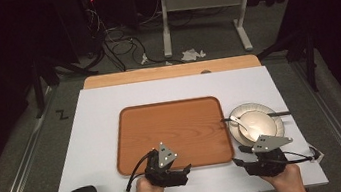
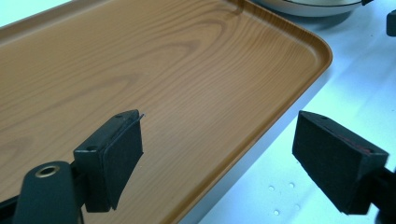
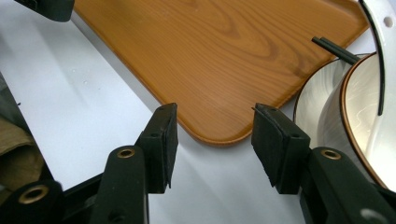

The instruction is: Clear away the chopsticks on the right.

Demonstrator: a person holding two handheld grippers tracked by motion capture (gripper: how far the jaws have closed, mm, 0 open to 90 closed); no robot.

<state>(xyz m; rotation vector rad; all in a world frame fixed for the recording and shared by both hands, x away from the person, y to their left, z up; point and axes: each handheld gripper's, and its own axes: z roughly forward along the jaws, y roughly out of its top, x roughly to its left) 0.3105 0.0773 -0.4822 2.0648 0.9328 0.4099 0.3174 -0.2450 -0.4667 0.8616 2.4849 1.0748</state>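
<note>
Left gripper (image 1: 185, 168), low centre of the high view, jaws wide and empty over the near edge of the wooden tray (image 1: 135, 146); its own view cuts the tray off at left and top. Right gripper (image 1: 238, 162), lower right, jaws likewise spread with nothing between them, hovering at the tray's near right corner just beside the plate (image 1: 276, 116) and bowl (image 1: 258, 123). Spoon (image 1: 239, 121) and dark chopsticks (image 1: 282, 113) lie across the dishes, partly cropped and hard to make out in the right gripper view.
</note>
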